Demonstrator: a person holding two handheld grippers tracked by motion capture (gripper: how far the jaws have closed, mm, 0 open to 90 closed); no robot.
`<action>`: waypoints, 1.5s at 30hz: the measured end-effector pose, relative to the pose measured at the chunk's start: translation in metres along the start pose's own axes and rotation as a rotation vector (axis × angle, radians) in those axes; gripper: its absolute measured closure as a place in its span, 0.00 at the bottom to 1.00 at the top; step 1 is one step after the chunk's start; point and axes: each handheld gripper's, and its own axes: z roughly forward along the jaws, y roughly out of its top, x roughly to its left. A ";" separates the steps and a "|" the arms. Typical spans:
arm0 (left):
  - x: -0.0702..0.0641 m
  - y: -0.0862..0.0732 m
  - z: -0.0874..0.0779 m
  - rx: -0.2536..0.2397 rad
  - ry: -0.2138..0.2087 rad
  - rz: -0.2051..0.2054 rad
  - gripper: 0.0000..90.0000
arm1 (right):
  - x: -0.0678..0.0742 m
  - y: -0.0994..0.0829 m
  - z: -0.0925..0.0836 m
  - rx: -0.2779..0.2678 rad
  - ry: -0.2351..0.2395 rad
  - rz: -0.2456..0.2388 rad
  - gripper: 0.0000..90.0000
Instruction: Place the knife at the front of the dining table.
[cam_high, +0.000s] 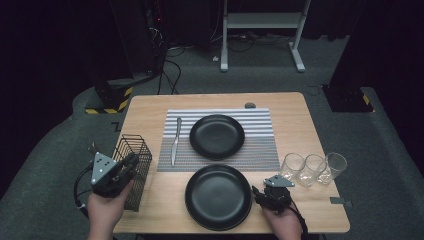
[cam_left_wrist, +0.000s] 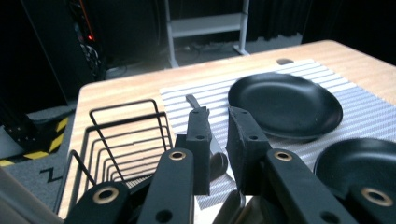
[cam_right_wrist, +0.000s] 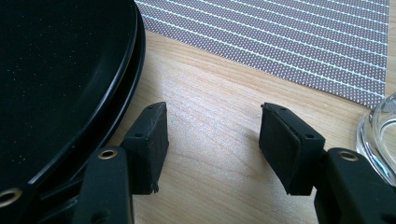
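Note:
My left gripper (cam_high: 131, 161) is held in a hand above the black wire basket (cam_high: 136, 148) at the table's left. Its jaws (cam_left_wrist: 218, 116) stand open by a narrow gap with nothing between them. Beyond them a knife (cam_left_wrist: 192, 100) lies on the striped placemat (cam_left_wrist: 364, 98), left of a black plate (cam_left_wrist: 285, 102). My right gripper (cam_high: 265, 190) rests low on the wood at the front right, beside the near black plate (cam_high: 217, 197). It stands open (cam_right_wrist: 212, 107) over bare wood, with the plate's rim (cam_right_wrist: 130, 60) just left of its left jaw.
Three clear glasses (cam_high: 312, 169) stand in a row at the right, and one glass (cam_right_wrist: 380, 135) is close to my right jaw. A small grey disc (cam_high: 250, 105) lies at the table's far edge. A white frame (cam_high: 260, 30) stands on the floor beyond.

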 end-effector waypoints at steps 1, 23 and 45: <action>0.000 0.000 0.000 0.004 0.000 0.000 0.88 | 0.000 0.000 0.000 0.000 0.000 0.000 0.47; 0.010 0.012 0.001 0.035 0.044 0.040 0.94 | 0.000 0.000 0.000 0.000 0.000 0.000 0.47; 0.030 0.013 0.021 0.039 0.117 0.018 0.92 | 0.000 0.000 0.000 0.001 0.000 -0.002 0.46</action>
